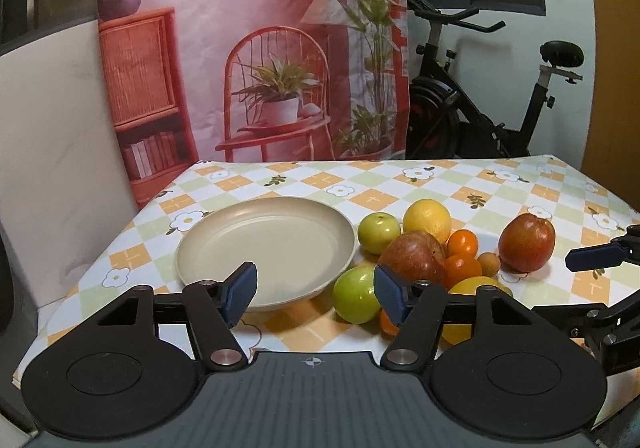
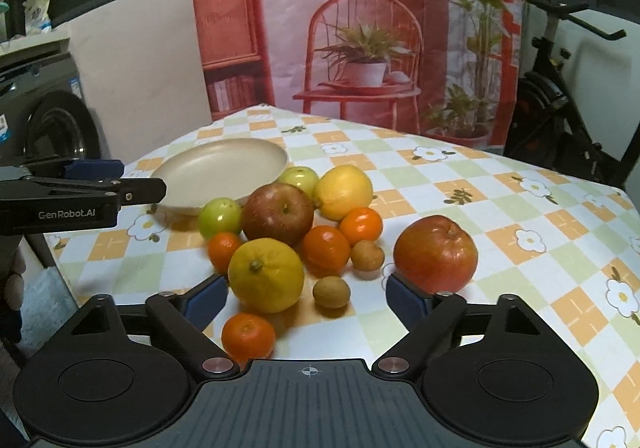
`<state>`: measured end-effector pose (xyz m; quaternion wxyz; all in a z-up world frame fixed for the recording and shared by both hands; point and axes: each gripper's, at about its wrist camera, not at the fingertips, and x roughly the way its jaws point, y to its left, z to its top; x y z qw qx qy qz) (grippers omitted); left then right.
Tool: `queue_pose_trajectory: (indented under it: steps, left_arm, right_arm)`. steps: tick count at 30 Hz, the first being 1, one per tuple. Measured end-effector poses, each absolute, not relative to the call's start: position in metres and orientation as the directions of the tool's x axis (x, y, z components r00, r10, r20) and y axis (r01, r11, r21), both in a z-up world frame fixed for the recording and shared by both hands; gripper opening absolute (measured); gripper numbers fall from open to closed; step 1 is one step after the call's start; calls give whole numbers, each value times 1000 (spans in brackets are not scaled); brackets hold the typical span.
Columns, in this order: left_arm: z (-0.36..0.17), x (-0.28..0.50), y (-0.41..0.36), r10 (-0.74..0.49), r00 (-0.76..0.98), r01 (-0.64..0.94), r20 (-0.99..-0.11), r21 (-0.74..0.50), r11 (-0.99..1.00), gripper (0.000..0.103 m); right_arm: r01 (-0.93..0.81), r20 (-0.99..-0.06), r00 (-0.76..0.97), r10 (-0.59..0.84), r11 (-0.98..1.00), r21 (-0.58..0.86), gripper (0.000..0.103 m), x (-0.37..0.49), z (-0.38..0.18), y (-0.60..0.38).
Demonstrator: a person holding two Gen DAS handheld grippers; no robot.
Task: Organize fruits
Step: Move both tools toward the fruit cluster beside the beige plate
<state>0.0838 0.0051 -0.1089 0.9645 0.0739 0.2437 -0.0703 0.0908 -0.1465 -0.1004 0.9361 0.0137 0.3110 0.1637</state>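
An empty beige plate (image 1: 264, 252) (image 2: 220, 171) sits on the checked tablecloth. To its right lies a heap of fruit: a red apple (image 2: 278, 219), two green apples (image 2: 219, 217), two yellow citrus (image 2: 266, 274), several mandarins (image 2: 326, 252) and two small brown fruits (image 2: 331, 291). Another red apple (image 2: 436, 254) (image 1: 527, 242) lies apart on the right. My left gripper (image 1: 316, 290) is open over the plate's near rim, beside a green apple (image 1: 356, 300). My right gripper (image 2: 306, 300) is open, its pads flanking a yellow citrus without touching it.
The table's (image 1: 520, 187) far edge meets a printed pink backdrop (image 1: 260, 47). An exercise bike (image 1: 480, 107) stands behind on the right. A white panel (image 1: 60, 127) stands to the left of the table. Bare cloth lies to the right of the lone apple.
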Motion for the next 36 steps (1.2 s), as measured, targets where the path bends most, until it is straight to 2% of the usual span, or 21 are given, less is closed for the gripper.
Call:
queue_pose_trajectory:
  steps: [7,11,17,23,33,36]
  left_arm:
    - [-112,85,9,-138,861,189,-490,54,981,68]
    - [-117,86,6,-168,844,225,-509,51,973,57]
    - [-123,87,4,-204,827,257,-523,30,966,50]
    - [-128,88,5,-217,814,263,-538,8,965,49]
    - [-130,89,3,-224,805,270,-549,3,963,49]
    - [-131,89,2,-231,800,277,-553,0,961,49]
  right_arm:
    - [-348,-592,726,350,929,124,69,90,-105,-140]
    - [-378,-602,704,376,917,131,61,89,-108,-136]
    - [-404,-621,660,424,896,183,46,93,-115,-136]
    - [-415,-639,625,449,884,215,42,98,-125,-132]
    - [-425,-648,614,451,881,210,41,101,-136,-126]
    - [-428,-651,607,455,878,214,36,103,-139,-125]
